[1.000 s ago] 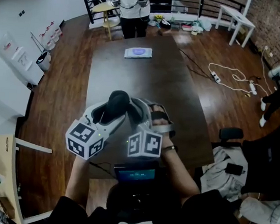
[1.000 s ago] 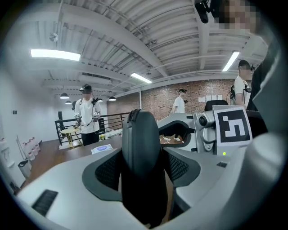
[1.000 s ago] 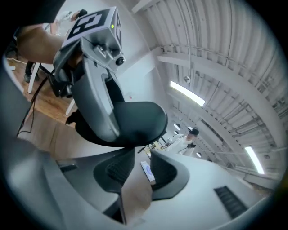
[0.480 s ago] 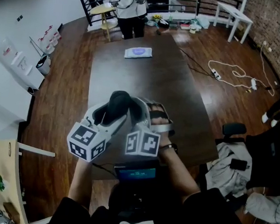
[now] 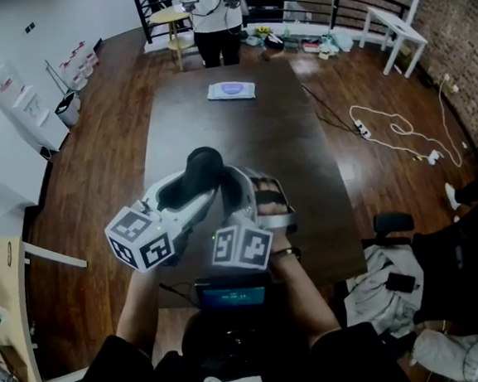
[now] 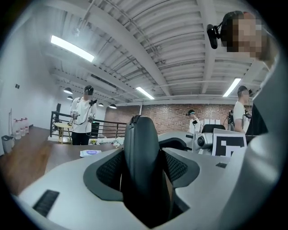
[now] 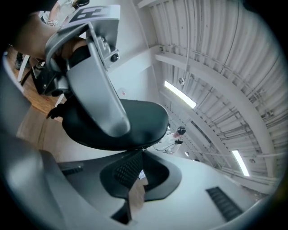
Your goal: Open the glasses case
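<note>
The case (image 5: 204,165), black and closed, is held up over the near half of the table (image 5: 269,130). Its long axis runs along the left gripper (image 5: 196,186), pointing away from the person toward the table's far end and leaning a little right. In the left gripper view it stands narrow and upright, edge-on to the camera, filling the gap, with both jaws pressed against its sides.

The right gripper (image 5: 233,184) comes in from the case's right, just beside it. In the right gripper view the case shows its broad oval side, with one left jaw lying across it. The right jaws are drawn nearly together, with only a thin slit between the pads (image 7: 127,170), and their tips close on the case's lower edge. Brown wood shows through the slit.

The two marker cubes (image 5: 141,237) (image 5: 244,246) sit close to the person, almost side by side.

On the table's far half lies a flat packet (image 5: 232,90), well apart from the case. A person (image 5: 213,13) stands beyond the far end, near a yellow stool (image 5: 173,18).

The table's left and right edges lie well out from the grippers. The near edge is just under the cubes. On the floor to the right, a white cable (image 5: 398,125) trails, and a chair (image 5: 390,270) heaped with clothes stands by the near corner.
</note>
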Motion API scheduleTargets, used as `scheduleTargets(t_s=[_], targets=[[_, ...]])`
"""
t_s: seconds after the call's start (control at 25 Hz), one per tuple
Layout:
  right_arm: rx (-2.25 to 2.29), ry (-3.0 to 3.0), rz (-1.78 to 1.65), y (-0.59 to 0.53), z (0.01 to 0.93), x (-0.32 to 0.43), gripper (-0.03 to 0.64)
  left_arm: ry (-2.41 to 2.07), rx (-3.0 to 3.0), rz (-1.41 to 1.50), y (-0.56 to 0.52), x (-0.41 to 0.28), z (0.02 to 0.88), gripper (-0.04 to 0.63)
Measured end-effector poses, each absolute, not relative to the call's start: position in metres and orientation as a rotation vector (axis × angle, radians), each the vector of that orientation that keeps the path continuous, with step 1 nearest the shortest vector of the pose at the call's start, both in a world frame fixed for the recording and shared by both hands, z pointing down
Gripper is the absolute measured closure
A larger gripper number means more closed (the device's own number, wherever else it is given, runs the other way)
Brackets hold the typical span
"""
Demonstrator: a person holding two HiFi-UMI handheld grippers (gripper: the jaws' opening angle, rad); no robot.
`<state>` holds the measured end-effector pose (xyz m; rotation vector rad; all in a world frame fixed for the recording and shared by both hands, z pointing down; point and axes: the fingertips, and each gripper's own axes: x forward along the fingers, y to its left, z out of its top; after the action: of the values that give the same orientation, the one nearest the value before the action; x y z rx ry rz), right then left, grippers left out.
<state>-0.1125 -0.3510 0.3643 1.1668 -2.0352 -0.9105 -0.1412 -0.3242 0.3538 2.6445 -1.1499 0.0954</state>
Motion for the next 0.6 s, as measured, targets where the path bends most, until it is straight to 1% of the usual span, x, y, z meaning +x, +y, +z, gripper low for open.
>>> scheduleTargets(t_s=[0.24,0.36,0.48,0.52,0.6], targets=[[1.134,-2.046,-0.906,-0.347,0.373,-0.119,0.601,-1.147,2.625,-0.003,-0.328,-0.144,0.351,0.333],[1.151,-2.043,-0.945,-0.348,0.366,-0.114,0.601,-1.079,2.705,0.031,-0.323,-0.137,0.351,0.325],[1.186,-2.024,-1.055,-0.344,0.350,-0.103,0.603,-0.969,2.865,0.095,-0.311,-0.129,0.345,0.320],[1.193,-2.015,-1.093,-0.343,0.345,-0.100,0.601,-0.941,2.905,0.124,-0.310,-0.127,0.345,0.295],[1.191,-2.015,-1.143,-0.342,0.340,-0.096,0.602,-0.905,2.955,0.161,-0.310,-0.124,0.344,0.281]])
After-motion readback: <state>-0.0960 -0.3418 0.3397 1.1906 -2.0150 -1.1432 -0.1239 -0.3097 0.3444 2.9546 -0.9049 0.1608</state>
